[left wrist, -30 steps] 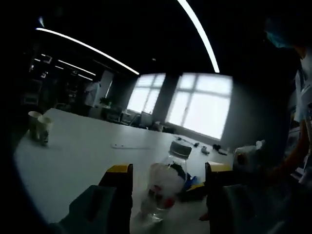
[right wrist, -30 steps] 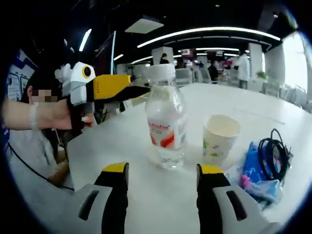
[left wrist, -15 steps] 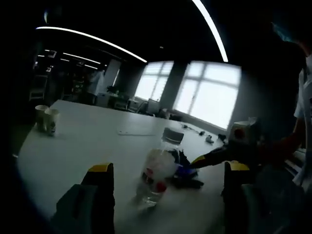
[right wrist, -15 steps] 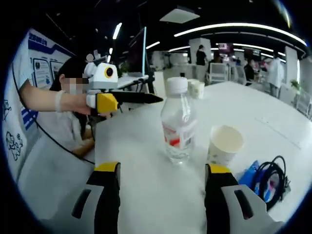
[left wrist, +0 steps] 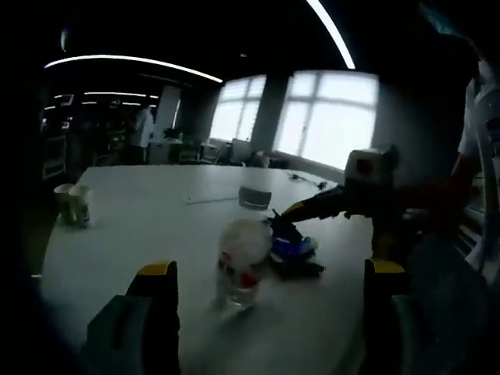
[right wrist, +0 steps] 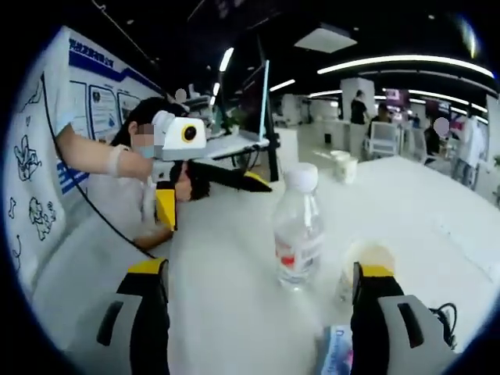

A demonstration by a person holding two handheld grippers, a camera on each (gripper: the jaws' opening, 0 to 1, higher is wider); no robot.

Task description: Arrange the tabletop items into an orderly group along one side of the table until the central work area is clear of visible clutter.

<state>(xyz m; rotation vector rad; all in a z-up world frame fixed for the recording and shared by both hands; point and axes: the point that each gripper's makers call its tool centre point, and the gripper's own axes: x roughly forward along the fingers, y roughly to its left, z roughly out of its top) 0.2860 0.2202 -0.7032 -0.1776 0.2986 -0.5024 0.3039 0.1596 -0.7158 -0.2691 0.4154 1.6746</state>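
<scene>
While both pairs of tongs stand wide open and hold nothing, a clear plastic bottle [right wrist: 298,226] with a white cap and red label stands upright on the white worktop [right wrist: 234,312], out ahead of each pair and apart from them. Seen from the right gripper view, the right tongs [right wrist: 260,275] frame the bottle between their yellow-tipped jaws; a paper cup [right wrist: 361,269] sits just right of it, partly behind the right jaw, and a blue packet [right wrist: 336,351] lies near the bottom edge. Beyond, at far left, the left tongs [right wrist: 215,187] are held in a person's hand. Seen from the left gripper view, the left tongs [left wrist: 269,269] face the blurred bottle [left wrist: 241,262], with the blue packet [left wrist: 293,248] just right of it and the right tongs [left wrist: 312,209] reaching in above that. Two paper cups [left wrist: 70,205] stand far left.
</scene>
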